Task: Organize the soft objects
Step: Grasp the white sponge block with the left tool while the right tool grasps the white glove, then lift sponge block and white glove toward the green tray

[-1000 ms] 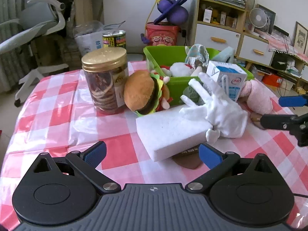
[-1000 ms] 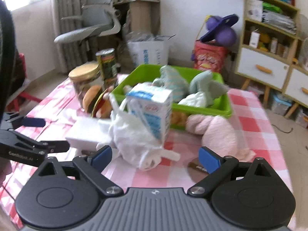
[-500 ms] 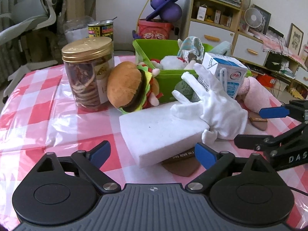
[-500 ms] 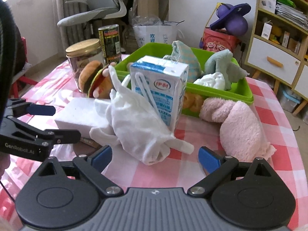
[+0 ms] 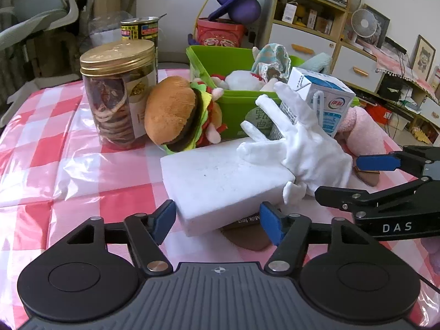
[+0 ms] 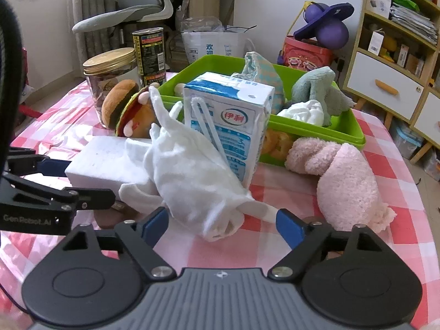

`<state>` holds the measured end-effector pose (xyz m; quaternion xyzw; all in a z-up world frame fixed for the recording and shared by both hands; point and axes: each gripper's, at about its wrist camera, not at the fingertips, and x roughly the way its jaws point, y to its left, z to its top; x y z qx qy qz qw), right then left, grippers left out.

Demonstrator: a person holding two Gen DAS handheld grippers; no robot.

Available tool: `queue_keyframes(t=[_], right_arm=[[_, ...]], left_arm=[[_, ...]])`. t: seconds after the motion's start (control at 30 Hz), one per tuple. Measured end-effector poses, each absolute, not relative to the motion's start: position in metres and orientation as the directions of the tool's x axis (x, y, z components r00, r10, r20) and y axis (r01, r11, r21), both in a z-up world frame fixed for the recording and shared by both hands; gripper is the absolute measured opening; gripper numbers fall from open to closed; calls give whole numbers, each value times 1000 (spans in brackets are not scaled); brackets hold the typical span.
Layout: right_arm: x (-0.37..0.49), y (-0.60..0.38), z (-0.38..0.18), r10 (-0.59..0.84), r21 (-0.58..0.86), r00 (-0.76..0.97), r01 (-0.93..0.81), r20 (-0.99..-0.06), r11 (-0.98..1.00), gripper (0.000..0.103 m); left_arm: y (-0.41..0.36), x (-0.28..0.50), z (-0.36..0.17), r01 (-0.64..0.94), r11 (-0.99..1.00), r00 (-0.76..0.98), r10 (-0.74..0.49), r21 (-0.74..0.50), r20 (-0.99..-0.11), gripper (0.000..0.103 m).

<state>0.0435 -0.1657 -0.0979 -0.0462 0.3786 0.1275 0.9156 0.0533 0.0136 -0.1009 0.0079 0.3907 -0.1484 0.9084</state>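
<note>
Closing in from the table's near edge, the left gripper [image 5: 218, 220] is seen in its own view with jaws that have just been narrowing around the near end of a white foam block [image 5: 222, 181]; whether the pads press yet cannot be told, and a thin gap appears to be left. A white glove [image 5: 305, 151] is draped over the block's far end and leans on a milk carton [image 5: 321, 104], so a lift of the block could drag the glove and tip the carton. The green bin [image 5: 233, 104] stands behind, toward the far edge.

In the right wrist view, the right gripper [image 6: 222, 225] is shown with jaws likewise just narrowed, straddling the glove's cuff [image 6: 220, 220] without visibly pinching it. A shallow bite may slip off the loose cloth. The left gripper [image 6: 55, 192] sits close by, and a clash is judged possible.
</note>
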Motion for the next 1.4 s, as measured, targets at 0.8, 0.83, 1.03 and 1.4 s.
queue_keyframes(t=[0.8, 0.83, 1.03, 1.4], right_arm=[[42, -170, -77, 303, 109, 632, -327, -713, 939, 0], [41, -171, -75, 310, 122, 626, -324, -715, 938, 0], [27, -175, -58, 338, 170, 605, -318, -721, 933, 0], [16, -181, -34, 373, 257, 582, -276, -722, 926, 0]], left_arm=[[18, 52, -78, 242, 962, 616, -254, -127, -746, 43], [19, 52, -75, 240, 962, 614, -255, -131, -747, 43], [22, 39, -60, 256, 955, 609, -280, -150, -742, 43], [40, 23, -41, 273, 943, 627, -324, -190, -709, 43]])
